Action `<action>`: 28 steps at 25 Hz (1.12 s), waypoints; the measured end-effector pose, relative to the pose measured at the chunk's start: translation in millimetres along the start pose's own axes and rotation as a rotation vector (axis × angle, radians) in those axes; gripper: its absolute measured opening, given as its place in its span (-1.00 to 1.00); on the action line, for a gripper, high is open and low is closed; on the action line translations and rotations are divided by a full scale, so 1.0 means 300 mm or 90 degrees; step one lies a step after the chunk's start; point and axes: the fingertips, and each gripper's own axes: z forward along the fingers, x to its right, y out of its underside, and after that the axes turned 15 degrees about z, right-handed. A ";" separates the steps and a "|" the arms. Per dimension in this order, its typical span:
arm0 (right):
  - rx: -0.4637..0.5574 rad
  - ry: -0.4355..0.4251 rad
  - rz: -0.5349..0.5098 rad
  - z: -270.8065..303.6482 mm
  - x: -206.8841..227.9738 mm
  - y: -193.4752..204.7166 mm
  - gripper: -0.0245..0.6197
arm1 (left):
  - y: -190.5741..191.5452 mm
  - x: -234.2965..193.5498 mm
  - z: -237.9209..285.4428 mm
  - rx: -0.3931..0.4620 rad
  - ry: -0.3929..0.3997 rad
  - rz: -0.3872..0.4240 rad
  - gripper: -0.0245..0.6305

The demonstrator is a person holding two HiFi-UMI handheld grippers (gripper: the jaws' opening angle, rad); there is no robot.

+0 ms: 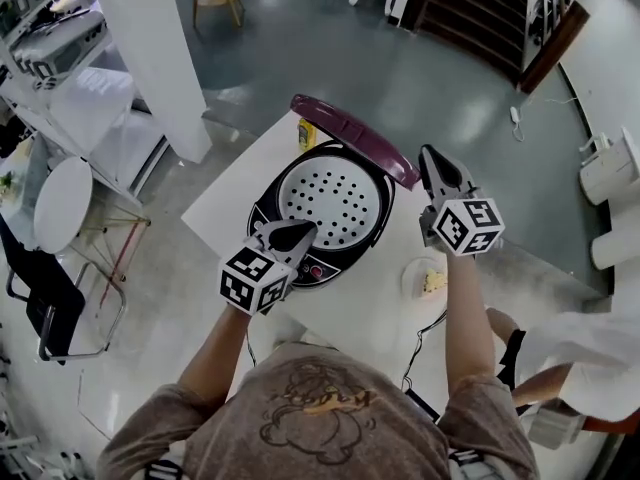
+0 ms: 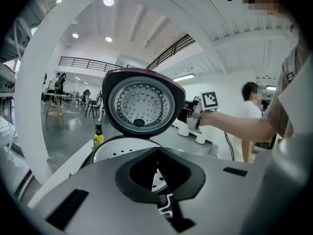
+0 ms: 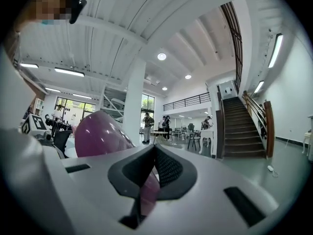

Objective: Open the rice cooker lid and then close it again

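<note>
The black rice cooker (image 1: 262, 211) stands on a white table (image 1: 225, 196). Its purple lid (image 1: 352, 130) is raised upright at the back, and the perforated white tray (image 1: 331, 200) inside is exposed. My left gripper (image 1: 299, 231) is shut and empty, its tips over the cooker's front rim near the button panel. From the left gripper view the lid's metal inner face (image 2: 141, 104) shows ahead of the shut gripper (image 2: 157, 150). My right gripper (image 1: 429, 155) is shut and empty, level, just right of the lid's right end. The lid's purple back (image 3: 100, 133) fills the left of the right gripper view, beside the right gripper (image 3: 154, 149).
A small yellow-capped bottle (image 1: 306, 133) stands behind the cooker. A small plate with food (image 1: 428, 280) lies right of the cooker, near a black cable (image 1: 424, 338). A white pillar (image 1: 150, 48) rises at the far left. Another person (image 1: 585, 363) is at the lower right.
</note>
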 end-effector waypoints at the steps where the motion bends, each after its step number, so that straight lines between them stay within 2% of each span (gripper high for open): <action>1: 0.000 0.004 0.001 0.004 0.014 -0.006 -0.92 | -0.004 -0.002 0.002 0.001 0.000 0.000 -0.86; 9: 0.020 0.044 0.030 0.015 0.125 -0.034 -0.92 | 0.006 -0.005 0.028 -0.002 0.001 -0.005 -0.86; 20: 0.018 0.083 0.049 0.005 0.202 -0.019 -0.92 | 0.007 -0.007 0.043 -0.003 -0.003 -0.009 -0.86; 28: 0.013 0.084 0.050 -0.008 0.209 -0.006 -0.92 | 0.007 -0.013 0.048 0.001 -0.010 -0.009 -0.86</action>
